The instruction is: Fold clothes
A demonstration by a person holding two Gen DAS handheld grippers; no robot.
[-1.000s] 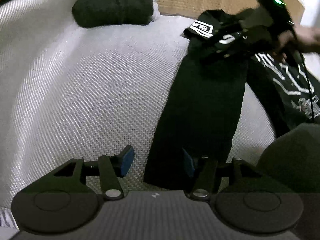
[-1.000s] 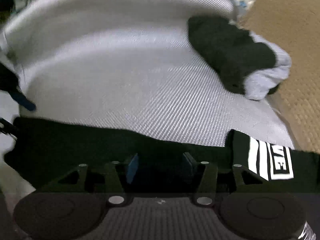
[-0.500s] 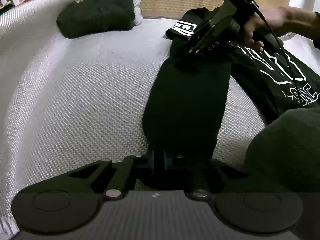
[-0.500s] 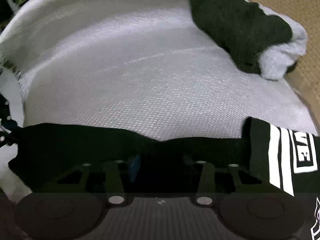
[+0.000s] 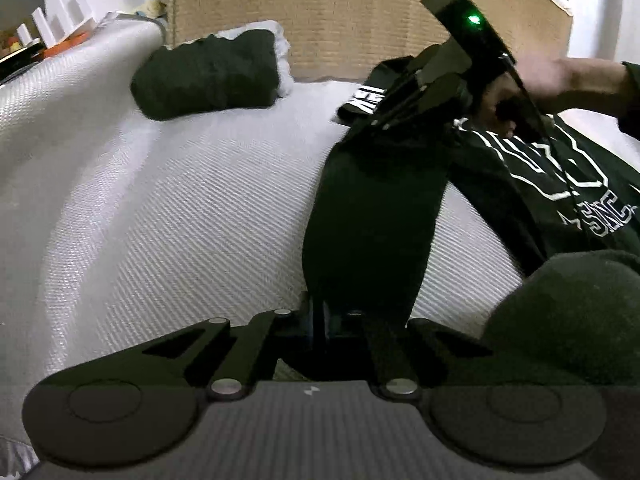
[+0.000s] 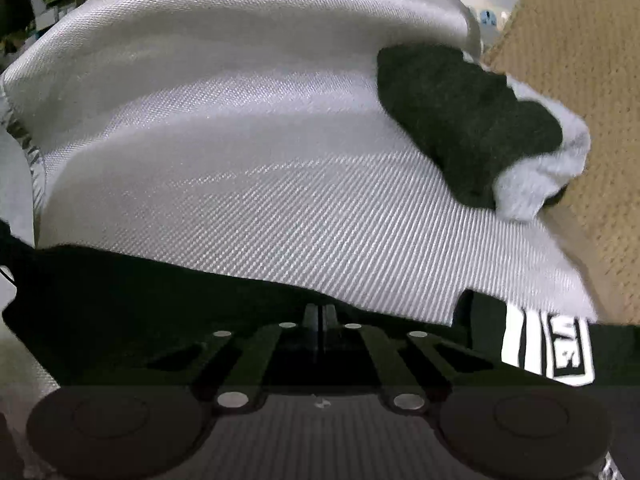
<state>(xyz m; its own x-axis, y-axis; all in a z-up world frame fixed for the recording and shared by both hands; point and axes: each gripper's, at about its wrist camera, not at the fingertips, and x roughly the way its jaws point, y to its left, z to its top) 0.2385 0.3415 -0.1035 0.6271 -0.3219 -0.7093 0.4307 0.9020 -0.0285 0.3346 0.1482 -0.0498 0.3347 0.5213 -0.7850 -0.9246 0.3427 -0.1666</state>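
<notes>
A black shirt with white print [image 5: 560, 184] lies on the grey woven cover [image 5: 160, 220]. Its long black sleeve [image 5: 372, 216] stretches from the far gripper down to my left gripper [image 5: 320, 320], which is shut on the sleeve's near end. In the left wrist view my right gripper [image 5: 404, 108], held by a hand [image 5: 560, 80], pinches the sleeve's upper part beside the white-striped cuff [image 5: 366, 100]. In the right wrist view my right gripper [image 6: 320, 316] is shut on the black fabric edge [image 6: 160, 292], with the striped patch [image 6: 548, 348] to its right.
A folded dark garment on a pale one [image 5: 208, 76] sits at the cover's far side, also seen as the folded pile [image 6: 472, 120]. A tan woven panel [image 5: 340, 12] stands behind. A dark rounded mass [image 5: 568, 320] is at near right.
Both grippers went from open to shut on the black sleeve. The left gripper has lifted slightly with the sleeve end, and the sleeve now hangs taut between the two grippers.
</notes>
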